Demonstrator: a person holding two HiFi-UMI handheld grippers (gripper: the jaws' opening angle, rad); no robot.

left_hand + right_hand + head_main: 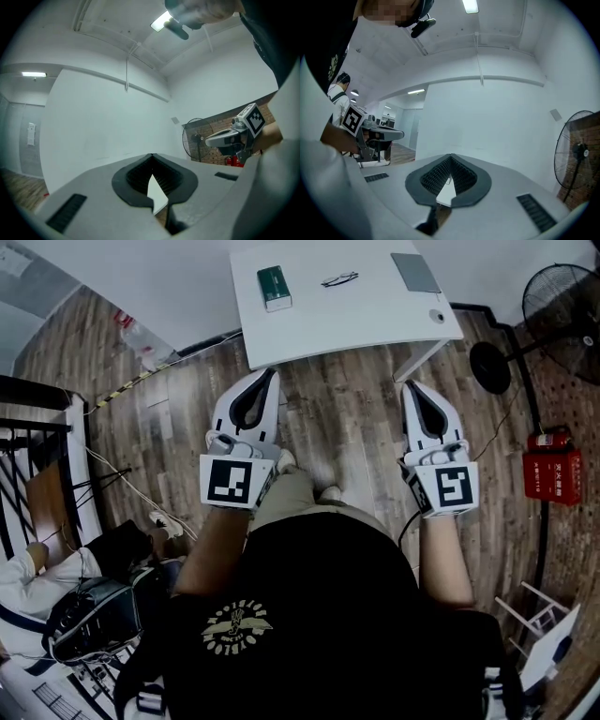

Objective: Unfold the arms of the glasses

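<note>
Two grippers are held level, side by side, over a wooden floor (337, 418), both aimed at a white table (375, 320) at the far side. The left gripper (274, 372) is closed, its jaw tips met and nothing caught between them. The right gripper (410, 384) is likewise closed and empty. In each gripper view only a white sliver, seemingly the table, is seen through the gap behind the joined tips.

The glasses (339, 279) lie on the table near its far middle, well apart from both grippers. They are small in the head view, so it cannot be told whether the arms are folded. To their left a green box (274, 287) is set; to their right a grey pad (415, 272) is partly cut off by the frame's top edge. A small round thing (437, 316) near the table's right near corner cannot be made out. The table's far edge is cut off as well.

A fan (561, 298) stands at the far right, cropped by the frame, with a red box (551, 470) on the right wall nearer in. Much of the near floor is hidden by the person's dark shirt (319, 615).
</note>
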